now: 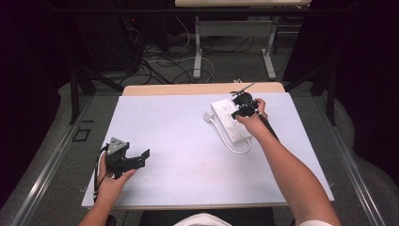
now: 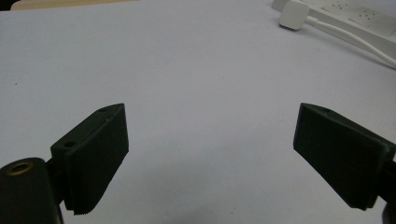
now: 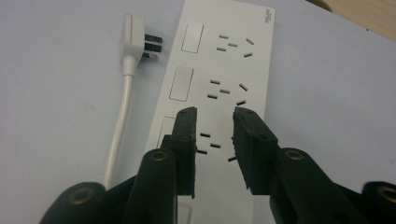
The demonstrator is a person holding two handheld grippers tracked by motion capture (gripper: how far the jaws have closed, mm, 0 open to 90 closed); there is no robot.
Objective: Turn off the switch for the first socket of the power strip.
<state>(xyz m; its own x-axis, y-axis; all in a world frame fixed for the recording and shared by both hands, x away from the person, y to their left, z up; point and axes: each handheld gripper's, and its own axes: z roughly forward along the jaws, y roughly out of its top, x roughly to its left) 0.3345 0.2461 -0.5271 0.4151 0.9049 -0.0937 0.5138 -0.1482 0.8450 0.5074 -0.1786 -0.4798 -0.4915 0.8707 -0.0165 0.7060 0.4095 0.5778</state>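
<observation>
My two grippers over the white sheet, power strip at the far right.

Nearest me, my left gripper [image 1: 141, 157] rests near the front left edge of the table [image 1: 188, 141], jaws spread wide with nothing between them. Farther off, my right gripper [image 3: 215, 140] hovers over the white power strip [image 3: 219, 70], jaws narrowly parted, gripping nothing, above a socket. The strip's plug [image 3: 135, 35] lies just beside its far end.

White power strip [image 1: 229, 118] lying flat at the table's far right, cord looped, white plug [image 3: 133, 37] beside it, unplugged.
</observation>
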